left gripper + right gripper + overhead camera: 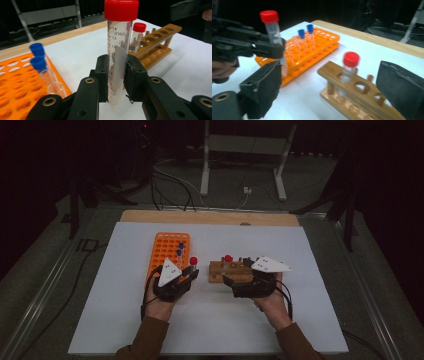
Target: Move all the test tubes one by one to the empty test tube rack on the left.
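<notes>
My left gripper [117,75] is shut on a clear red-capped tube [119,50], held upright above the white mat between the two racks; the same tube [193,262] shows in the high view and again [273,32] in the right gripper view. The wooden rack [231,271] holds another red-capped tube [227,260], also seen as [350,65]. My right gripper [239,281] stands open at the wooden rack's near side, its pads [263,85] apart with nothing between them. The orange rack [167,254] carries two blue-capped tubes [180,249].
A white mat [210,325] covers the wooden table top [200,216]. The orange rack also holds uncapped clear tubes [53,86]. Cables and a metal stand's legs [205,175] lie on the floor beyond the table.
</notes>
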Tool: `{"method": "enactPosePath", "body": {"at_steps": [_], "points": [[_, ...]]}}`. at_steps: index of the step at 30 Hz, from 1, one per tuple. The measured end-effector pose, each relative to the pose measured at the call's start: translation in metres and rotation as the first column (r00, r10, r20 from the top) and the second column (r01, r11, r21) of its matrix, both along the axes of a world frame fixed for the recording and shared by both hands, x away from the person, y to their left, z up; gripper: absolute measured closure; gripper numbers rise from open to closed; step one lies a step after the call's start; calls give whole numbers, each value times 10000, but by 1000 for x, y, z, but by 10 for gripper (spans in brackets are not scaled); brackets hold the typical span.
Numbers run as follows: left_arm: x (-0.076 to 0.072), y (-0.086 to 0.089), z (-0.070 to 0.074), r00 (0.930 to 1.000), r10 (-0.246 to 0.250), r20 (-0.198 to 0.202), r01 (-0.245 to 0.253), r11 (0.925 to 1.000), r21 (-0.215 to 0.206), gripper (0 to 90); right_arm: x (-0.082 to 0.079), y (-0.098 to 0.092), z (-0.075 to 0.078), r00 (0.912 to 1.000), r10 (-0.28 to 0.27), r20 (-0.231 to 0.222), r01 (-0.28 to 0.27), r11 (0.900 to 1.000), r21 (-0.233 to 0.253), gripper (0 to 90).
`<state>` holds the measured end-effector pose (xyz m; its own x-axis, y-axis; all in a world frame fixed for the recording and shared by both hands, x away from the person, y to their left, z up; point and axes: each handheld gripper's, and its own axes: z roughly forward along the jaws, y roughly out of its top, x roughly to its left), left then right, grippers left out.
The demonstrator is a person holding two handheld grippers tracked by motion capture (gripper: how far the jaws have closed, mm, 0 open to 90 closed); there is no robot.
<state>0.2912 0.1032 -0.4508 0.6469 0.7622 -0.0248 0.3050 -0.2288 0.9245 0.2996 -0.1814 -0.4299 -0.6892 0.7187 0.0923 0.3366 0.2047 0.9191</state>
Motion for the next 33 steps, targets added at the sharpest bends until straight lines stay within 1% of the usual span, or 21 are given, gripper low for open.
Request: {"method": "enactPosePath", "body": {"at_steps": [2,5,8,10,14,17,22,25,30,33], "points": [[1,3,0,9999,126,59,-126,9999,-4,751,-1,-5,-2,10000,-84,17,84,10000,11,28],[2,8,1,9995,298,116,-298,9996,-7,750,-4,-13,-4,9995,-316,89,317,9994,-107,14],[3,12,1,9988,470,167,-470,9989,-21,751,-4,-20,-6,9987,-493,101,494,9987,-102,6],[3,15,1,9982,571,176,-569,9984,-64,750,-4,-24,-5,9981,-602,102,602,9982,-13,2],[4,19,-1,9968,764,226,-763,9971,-62,750,-5,-28,-3,9976,-666,191,665,9978,80,2],[5,22,-3,9956,908,246,-909,9959,30,750,-6,-30,-2,9974,-687,208,684,9976,109,2],[7,26,-10,9935,1132,142,-1134,9935,119,751,-5,-31,-3,9973,-709,215,706,9974,134,2],[7,28,-14,9924,1232,8,-1231,9922,182,751,-6,-31,-3,9974,-684,240,681,9976,121,2],[7,30,-21,9920,1242,-214,-1235,9918,329,750,-6,-31,-3,9974,-685,221,682,9976,128,2],[6,30,-25,9916,1235,-377,-1214,9912,532,750,-7,-32,-3,9973,-702,210,699,9975,145,2]]}}
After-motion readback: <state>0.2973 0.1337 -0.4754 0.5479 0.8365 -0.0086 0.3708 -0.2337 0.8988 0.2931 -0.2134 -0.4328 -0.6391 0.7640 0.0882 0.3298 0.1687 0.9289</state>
